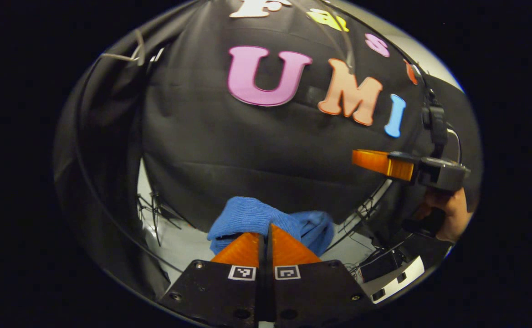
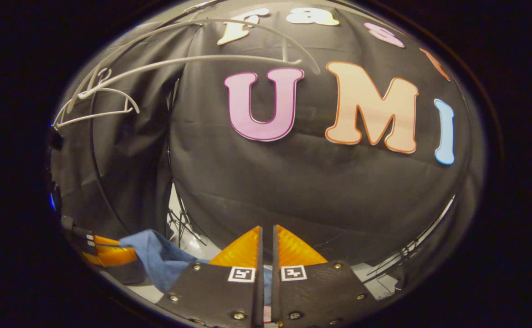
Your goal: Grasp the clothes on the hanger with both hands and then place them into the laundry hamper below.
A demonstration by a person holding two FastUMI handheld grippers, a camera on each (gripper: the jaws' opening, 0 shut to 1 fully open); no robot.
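Both grippers, left gripper [image 1: 266, 237] and right gripper [image 2: 266, 239], pinch the bunched blue cloth [image 1: 266, 218]; empty hanger [image 2: 111, 98] above.

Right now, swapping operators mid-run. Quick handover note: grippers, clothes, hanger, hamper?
Left gripper: fingers closed together on the blue garment, which bunches up just past the tips.
Right gripper: fingers nearly together with nothing visible between the tips; in the left gripper view it is off to the right, held level in a hand.
Blue garment: in the right gripper view it hangs from the left gripper, low on the left.
White hangers: up on the rail, bare, so the garment is off.
Hamper: not seen from here.
Left to do: lower the garment into the hamper and release.
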